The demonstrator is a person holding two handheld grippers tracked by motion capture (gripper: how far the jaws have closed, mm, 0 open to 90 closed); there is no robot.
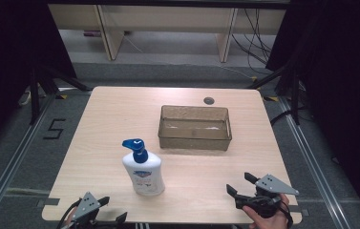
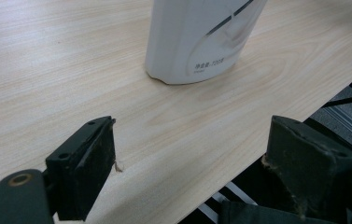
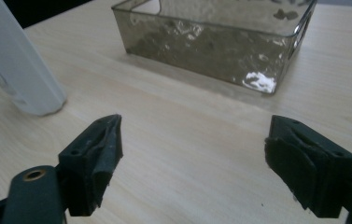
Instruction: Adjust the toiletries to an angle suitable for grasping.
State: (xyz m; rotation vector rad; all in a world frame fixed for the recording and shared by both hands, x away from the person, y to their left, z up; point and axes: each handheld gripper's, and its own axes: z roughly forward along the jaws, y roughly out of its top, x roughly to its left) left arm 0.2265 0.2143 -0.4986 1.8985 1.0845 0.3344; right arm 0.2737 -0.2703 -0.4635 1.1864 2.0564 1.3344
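pump bottle (image 1: 143, 172) stood upright on the table (image 1: 111, 119), near the front edge and left of centre, blue pump head up. clear tray (image 1: 195, 127) sat empty toward the back edge, right of centre, well apart from the bottle; probably the destination. left gripper (image 1: 105, 208) hung at the front-left corner, jaws spread, nothing between them, aimed at the bottle's base. right gripper (image 1: 238, 184) rested near the front-right corner, held in the hand (image 1: 269, 218), jaws spread wide and empty, facing between bottle and tray. both looked staged for a first reach; bottle untouched.
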